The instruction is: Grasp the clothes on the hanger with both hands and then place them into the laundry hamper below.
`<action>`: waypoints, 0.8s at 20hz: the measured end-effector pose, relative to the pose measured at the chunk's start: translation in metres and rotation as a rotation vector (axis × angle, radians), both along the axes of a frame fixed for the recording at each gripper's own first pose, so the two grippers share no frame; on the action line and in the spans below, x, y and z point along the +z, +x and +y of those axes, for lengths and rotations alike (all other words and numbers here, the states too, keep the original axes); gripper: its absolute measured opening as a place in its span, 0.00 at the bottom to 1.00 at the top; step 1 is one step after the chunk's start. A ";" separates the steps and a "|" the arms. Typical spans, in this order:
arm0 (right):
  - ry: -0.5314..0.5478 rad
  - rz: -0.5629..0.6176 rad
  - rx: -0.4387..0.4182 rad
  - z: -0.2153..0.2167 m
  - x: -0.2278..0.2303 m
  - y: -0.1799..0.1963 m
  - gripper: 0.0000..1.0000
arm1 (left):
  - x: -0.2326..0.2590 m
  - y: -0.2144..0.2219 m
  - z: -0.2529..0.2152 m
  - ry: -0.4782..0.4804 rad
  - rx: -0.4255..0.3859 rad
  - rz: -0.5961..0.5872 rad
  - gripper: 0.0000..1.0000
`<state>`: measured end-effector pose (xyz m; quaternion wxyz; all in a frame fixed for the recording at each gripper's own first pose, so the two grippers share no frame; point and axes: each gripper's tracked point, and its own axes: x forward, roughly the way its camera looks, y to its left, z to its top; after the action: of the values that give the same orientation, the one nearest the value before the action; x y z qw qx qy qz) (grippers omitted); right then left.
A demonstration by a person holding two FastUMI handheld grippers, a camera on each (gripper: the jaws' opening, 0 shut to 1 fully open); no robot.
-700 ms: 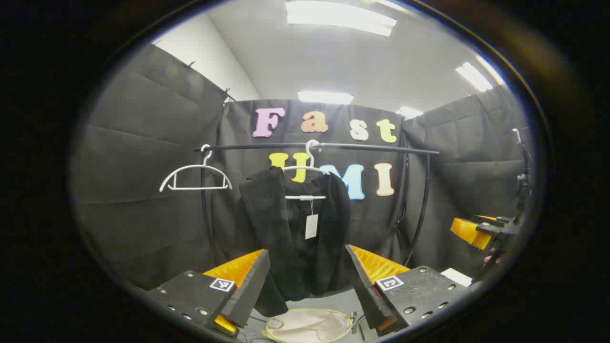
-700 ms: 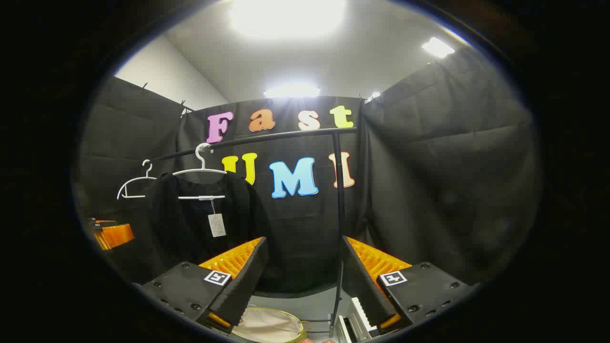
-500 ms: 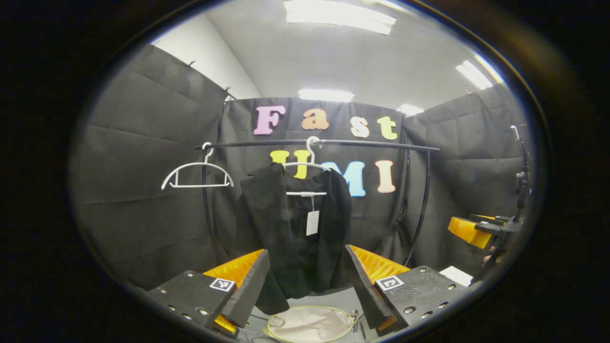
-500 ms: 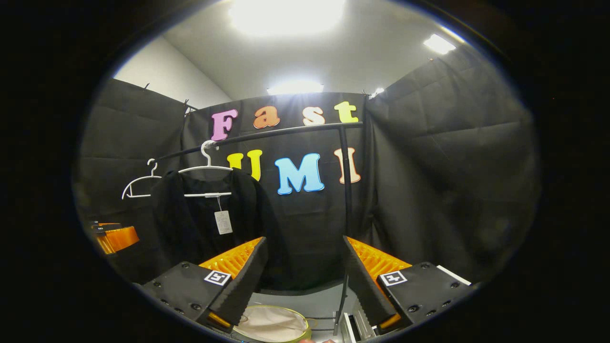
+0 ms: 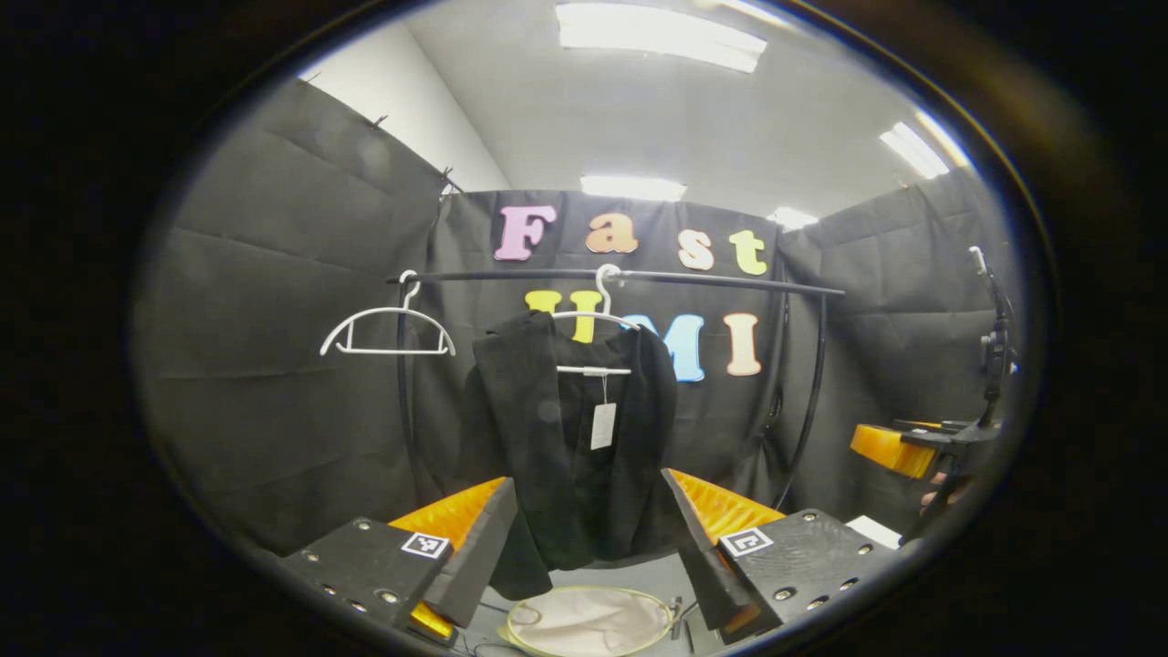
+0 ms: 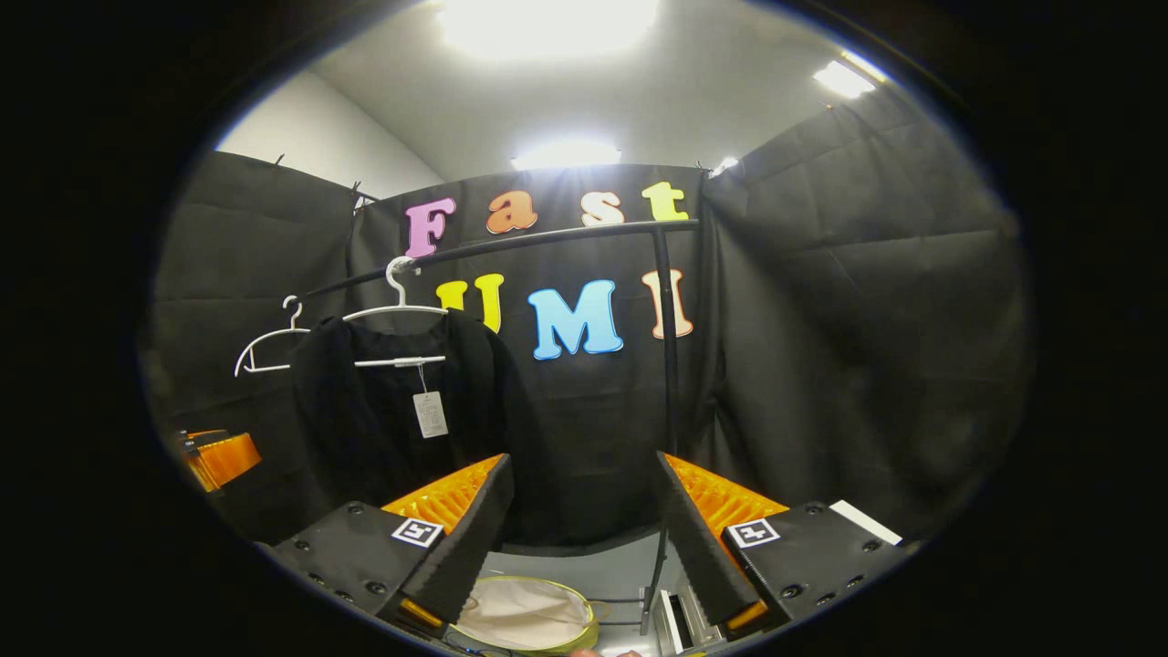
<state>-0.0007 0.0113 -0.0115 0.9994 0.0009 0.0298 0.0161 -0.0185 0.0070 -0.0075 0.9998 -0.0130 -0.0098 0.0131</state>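
A black garment (image 5: 570, 438) with a white tag hangs on a white hanger (image 5: 593, 319) from the black rail (image 5: 712, 279). In the right gripper view the same garment (image 6: 383, 411) hangs at the left. The round laundry hamper (image 5: 589, 622) sits on the floor beneath; its rim (image 6: 525, 619) shows low in the right gripper view. My left gripper (image 5: 589, 538) is open, short of the garment, which shows between its fingers. My right gripper (image 6: 584, 529) is open, pointed right of the garment at the rail's post. The right gripper (image 5: 899, 447) also appears at the far right of the left gripper view.
An empty white hanger (image 5: 388, 328) hangs at the rail's left end. The rack's upright post (image 6: 671, 365) stands just beyond my right gripper. Black cloth walls close the booth on three sides. A white object (image 6: 684, 620) lies on the floor by the post.
Both views have tilted down slightly and drifted a little; the rail and garment sit a bit higher in the right gripper view. Both grippers stay open.
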 end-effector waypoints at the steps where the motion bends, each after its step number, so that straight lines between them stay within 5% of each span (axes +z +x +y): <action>1: 0.000 0.000 0.005 0.002 0.001 -0.001 0.97 | -0.001 0.000 0.001 0.000 0.001 0.000 0.92; 8: 0.008 0.056 0.045 0.016 -0.006 0.009 0.97 | -0.006 0.014 0.007 -0.047 0.019 0.035 0.92; 16: 0.040 0.095 0.154 0.055 -0.012 0.093 0.96 | 0.010 0.070 0.023 0.030 0.151 0.060 0.92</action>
<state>0.0926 0.0663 -0.0239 0.9925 0.0192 0.0766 0.0933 0.0515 0.0305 0.0025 0.9959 0.0033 0.0192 0.0888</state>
